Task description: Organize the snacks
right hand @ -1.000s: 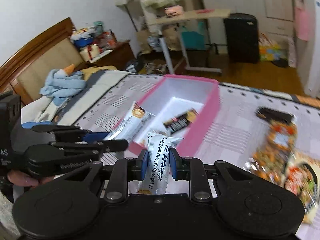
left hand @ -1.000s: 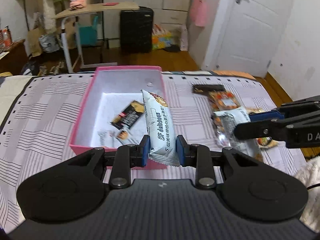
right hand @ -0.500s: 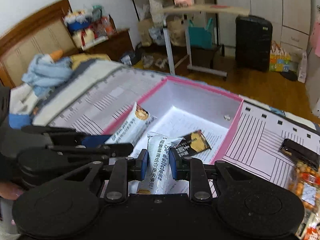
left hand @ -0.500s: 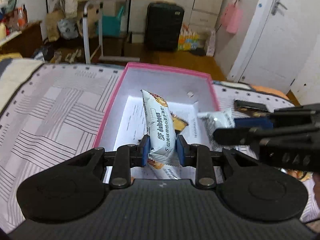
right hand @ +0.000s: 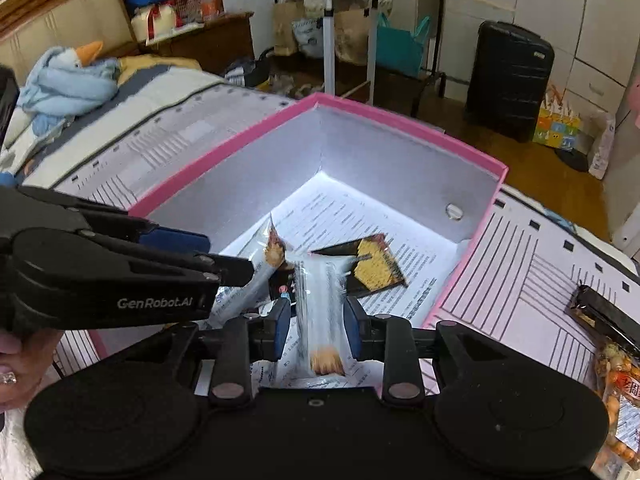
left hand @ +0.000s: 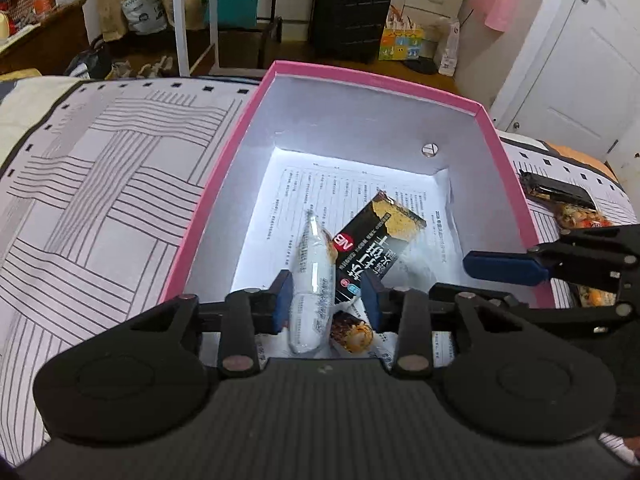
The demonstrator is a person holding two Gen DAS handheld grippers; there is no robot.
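Note:
A pink box (left hand: 224, 176) with a white inside stands on the striped bedsheet; it also shows in the right wrist view (right hand: 400, 120). A black snack pack (left hand: 376, 248) lies on its paper-lined floor. My left gripper (left hand: 326, 300) is over the box's near end, jaws apart, and a white wafer pack (left hand: 312, 296) lies loose between them. My right gripper (right hand: 316, 320) is open over the box, and a second white wafer pack (right hand: 320, 312) sits between its pads, falling free. The black pack shows beyond it (right hand: 372, 272).
Several orange and dark snack bags (right hand: 612, 360) lie on the sheet right of the box, also in the left wrist view (left hand: 560, 196). A blue plush duck (right hand: 68, 80) lies at the bed head. A black suitcase (left hand: 352, 12) and a white rolling table stand on the floor beyond.
Both grippers moved forward over the box and opened. Each white wafer pack has slipped from upright between the pads down towards the box floor.

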